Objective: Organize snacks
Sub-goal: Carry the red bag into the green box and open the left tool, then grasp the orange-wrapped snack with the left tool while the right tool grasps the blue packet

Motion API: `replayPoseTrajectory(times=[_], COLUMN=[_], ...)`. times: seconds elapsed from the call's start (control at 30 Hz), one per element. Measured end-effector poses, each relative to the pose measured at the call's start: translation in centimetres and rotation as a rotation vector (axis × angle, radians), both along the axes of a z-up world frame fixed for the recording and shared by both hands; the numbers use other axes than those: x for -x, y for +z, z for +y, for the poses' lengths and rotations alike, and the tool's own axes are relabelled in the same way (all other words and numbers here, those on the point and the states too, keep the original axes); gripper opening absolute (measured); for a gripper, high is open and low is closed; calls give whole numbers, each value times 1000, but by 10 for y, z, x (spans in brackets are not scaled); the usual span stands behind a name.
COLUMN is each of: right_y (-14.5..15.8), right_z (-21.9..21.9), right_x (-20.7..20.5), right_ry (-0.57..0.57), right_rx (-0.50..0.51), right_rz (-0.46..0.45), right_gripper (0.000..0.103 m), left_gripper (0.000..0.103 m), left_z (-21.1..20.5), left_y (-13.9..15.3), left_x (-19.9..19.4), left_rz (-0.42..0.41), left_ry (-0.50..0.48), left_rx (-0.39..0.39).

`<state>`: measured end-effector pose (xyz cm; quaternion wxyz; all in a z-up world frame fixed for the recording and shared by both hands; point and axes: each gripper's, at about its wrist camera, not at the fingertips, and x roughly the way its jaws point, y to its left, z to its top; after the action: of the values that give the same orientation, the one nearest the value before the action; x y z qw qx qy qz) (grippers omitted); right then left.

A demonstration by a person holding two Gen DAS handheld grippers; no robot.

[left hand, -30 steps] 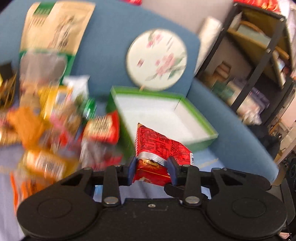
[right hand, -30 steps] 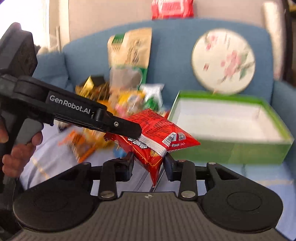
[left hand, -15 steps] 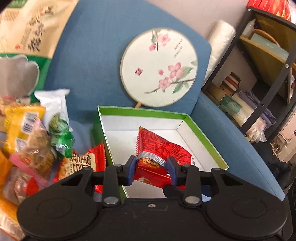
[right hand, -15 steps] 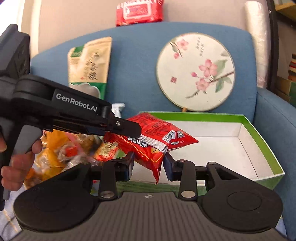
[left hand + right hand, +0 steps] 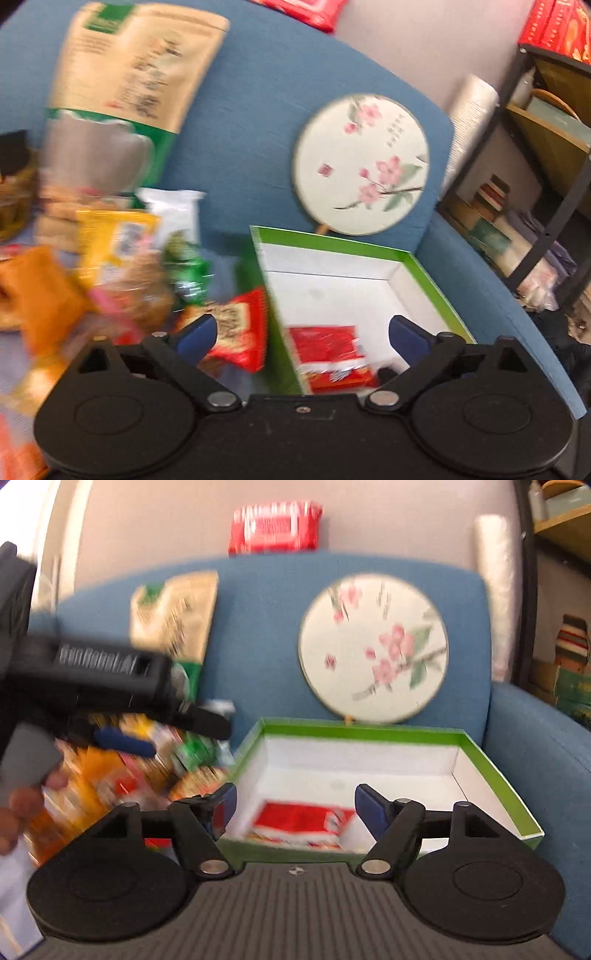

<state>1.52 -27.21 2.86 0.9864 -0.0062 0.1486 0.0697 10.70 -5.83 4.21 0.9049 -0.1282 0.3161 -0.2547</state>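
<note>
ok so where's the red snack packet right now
The red snack packet lies inside the green box, near its front wall, on the blue sofa below the round fan. In both wrist views it shows between open gripper jaws, untouched.

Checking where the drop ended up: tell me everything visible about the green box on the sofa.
The green box is a shallow open tray, seemingly cardboard, with bright green rim and outer walls and a white inside. It lies flat on the blue sofa seat, below a round floral fan leaning on the backrest. A red snack packet lies inside near the front wall; the rest is bare. A snack pile sits beside it. No fingers touch it.
</note>
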Motion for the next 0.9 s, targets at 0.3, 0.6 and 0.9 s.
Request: replayPoseTrajectory(times=[0.3, 0.6, 0.9], right_y=[3, -48, -59], right_z=[33, 81, 110], right_x=[20, 6, -31], right_ry=[103, 266, 239], right_rx=[-88, -115, -14], right_rz=[4, 234, 303], right_gripper=[103, 103, 103], left_gripper=[103, 103, 103], left_z=[63, 103, 126], left_y=[5, -31, -44], left_x=[60, 92, 74], left_rz=[-23, 6, 47], left_ry=[151, 247, 250], left_rx=[-85, -172, -189])
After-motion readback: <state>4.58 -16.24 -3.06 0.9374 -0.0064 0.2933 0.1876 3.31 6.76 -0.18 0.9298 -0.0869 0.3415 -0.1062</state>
